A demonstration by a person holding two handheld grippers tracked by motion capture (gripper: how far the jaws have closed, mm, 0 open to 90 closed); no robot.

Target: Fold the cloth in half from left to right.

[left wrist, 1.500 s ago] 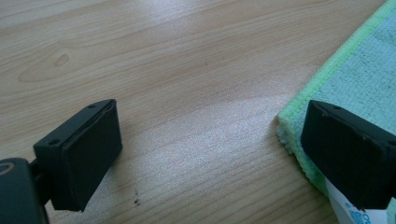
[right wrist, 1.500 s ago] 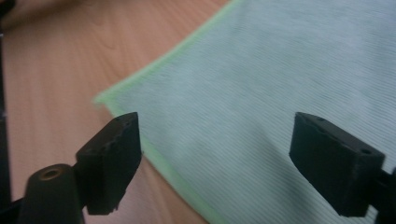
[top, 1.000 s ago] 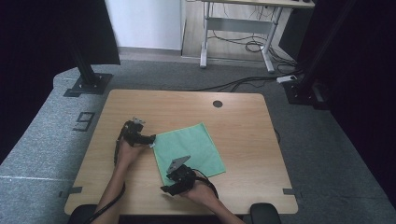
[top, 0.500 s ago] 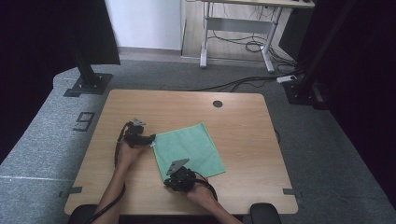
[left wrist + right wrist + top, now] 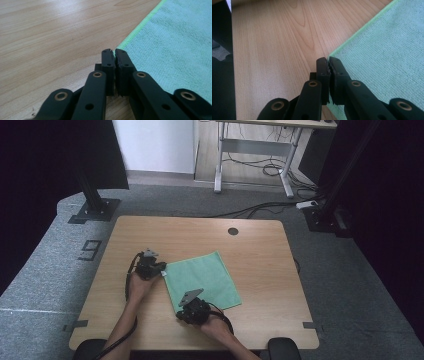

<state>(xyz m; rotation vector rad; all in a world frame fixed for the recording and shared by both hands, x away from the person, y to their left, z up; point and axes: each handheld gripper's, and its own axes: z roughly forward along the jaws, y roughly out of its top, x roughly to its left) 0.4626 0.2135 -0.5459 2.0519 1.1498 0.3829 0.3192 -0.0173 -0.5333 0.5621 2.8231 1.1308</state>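
Both grippers pinched on the cloth's near corners, ready to lift.

I have the left gripper (image 5: 161, 269) clamped on the left corner of the green cloth (image 5: 202, 279), its jaws having just closed with the hem showing between the pads in the left gripper view (image 5: 114, 55); the right gripper (image 5: 181, 310) is clamped on the nearer corner (image 5: 328, 63). The cloth lies flat on the table (image 5: 260, 265), left of centre and near my side. My worry is how thin both bites look: only the very edge of the hem is caught, so a quick pull could slip a corner free. If I raise one hand ahead of the other, I judge the cloth will skew or bunch. Dragging low could also snag it against the wood.
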